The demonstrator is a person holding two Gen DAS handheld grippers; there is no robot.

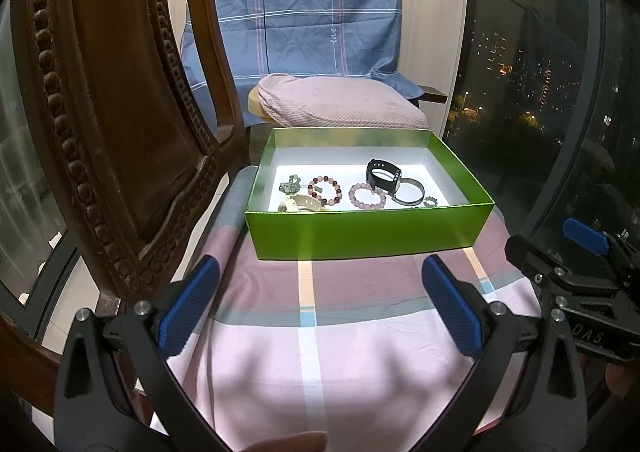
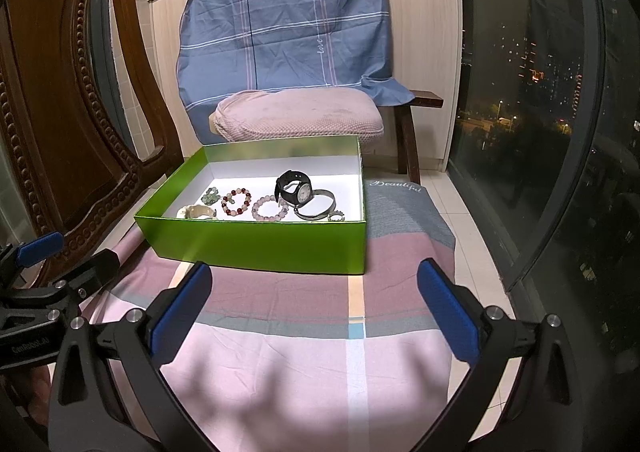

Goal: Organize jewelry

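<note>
A green box [image 1: 368, 230] [image 2: 256, 242] stands on a pink plaid cloth. Inside lie a black watch [image 1: 383, 174] [image 2: 295, 187], a silver bangle [image 1: 410, 191] [image 2: 316, 205], a pink bead bracelet [image 1: 368, 195] [image 2: 270, 208], a red-and-white bead bracelet [image 1: 326, 191] [image 2: 236, 202], a green piece [image 1: 290, 183] [image 2: 210, 193], a cream band [image 1: 300, 205] [image 2: 196, 211] and a small ring [image 1: 430, 201] [image 2: 337, 217]. My left gripper [image 1: 320, 304] is open and empty, in front of the box. My right gripper [image 2: 316, 312] is open and empty too, beside the left one.
A carved wooden chair back [image 1: 112, 131] [image 2: 60, 111] stands at the left. A pink cushion [image 1: 340, 101] [image 2: 300, 115] and blue plaid sheet [image 1: 296, 7] [image 2: 284, 19] lie behind the box. A dark window [image 1: 540, 91] [image 2: 540, 91] fills the right side.
</note>
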